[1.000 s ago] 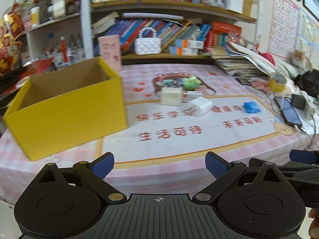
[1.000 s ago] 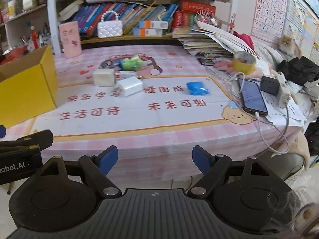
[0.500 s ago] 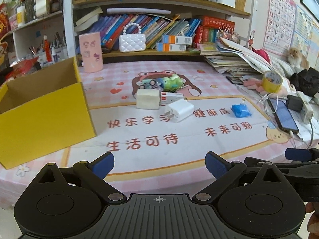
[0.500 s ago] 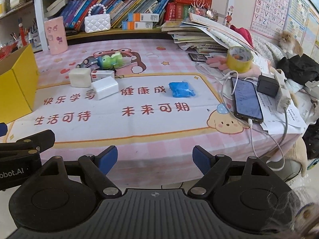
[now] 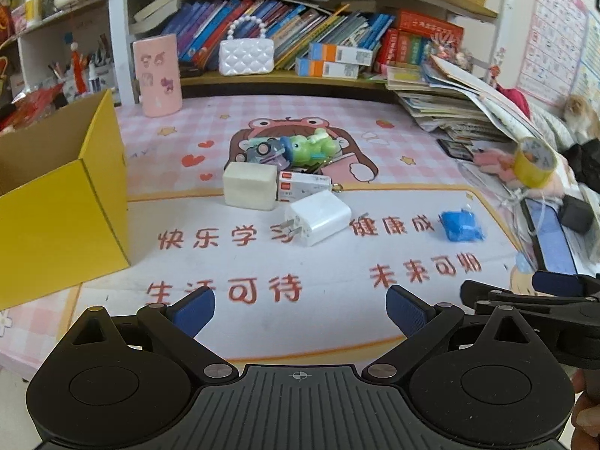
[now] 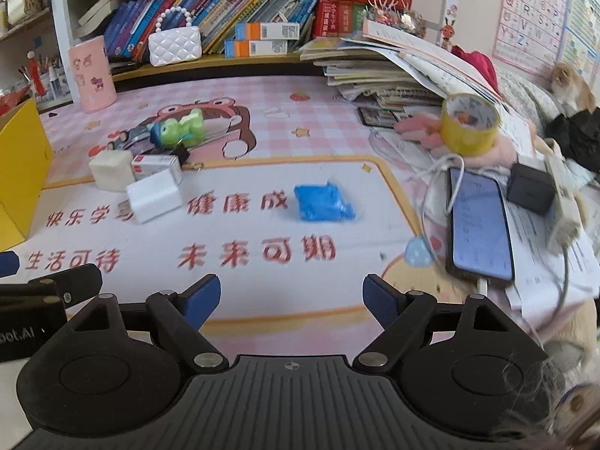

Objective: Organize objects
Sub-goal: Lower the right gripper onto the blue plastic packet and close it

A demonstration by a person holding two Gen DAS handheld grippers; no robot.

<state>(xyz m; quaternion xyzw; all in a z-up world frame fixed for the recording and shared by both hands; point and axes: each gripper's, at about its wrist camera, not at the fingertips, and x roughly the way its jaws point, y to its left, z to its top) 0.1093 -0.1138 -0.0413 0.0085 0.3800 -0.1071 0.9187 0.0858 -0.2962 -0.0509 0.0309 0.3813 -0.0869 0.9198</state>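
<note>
On the pink checked table (image 5: 262, 120), your biggest landmark is the yellow box (image 5: 63, 217), standing open-topped at the left edge; you probably want the loose items in there. Near the middle sits a tight cluster: a cream block (image 5: 249, 186), a small white carton (image 5: 305, 185) touching it, a white charger (image 5: 318, 217) lying on its side just in front with its prongs pointing toward the box, and a green toy (image 5: 309, 147) behind them. Well apart to the right lies a crumpled blue packet (image 6: 322, 202), near the phone (image 6: 478, 225) and its cables.

Your left gripper (image 5: 300, 309) is spread wide and empty, low over the near edge of the table, aimed roughly at the charger. Your right gripper (image 6: 291, 298) is likewise spread and empty, lined up toward the blue packet.

Take the charger first with the left: it is nearest and stands free in front. Close across its flat sides, not over the prongs, and come in low so you do not nudge the carton. Keep the right clear of the cables when reaching for the packet.
</note>
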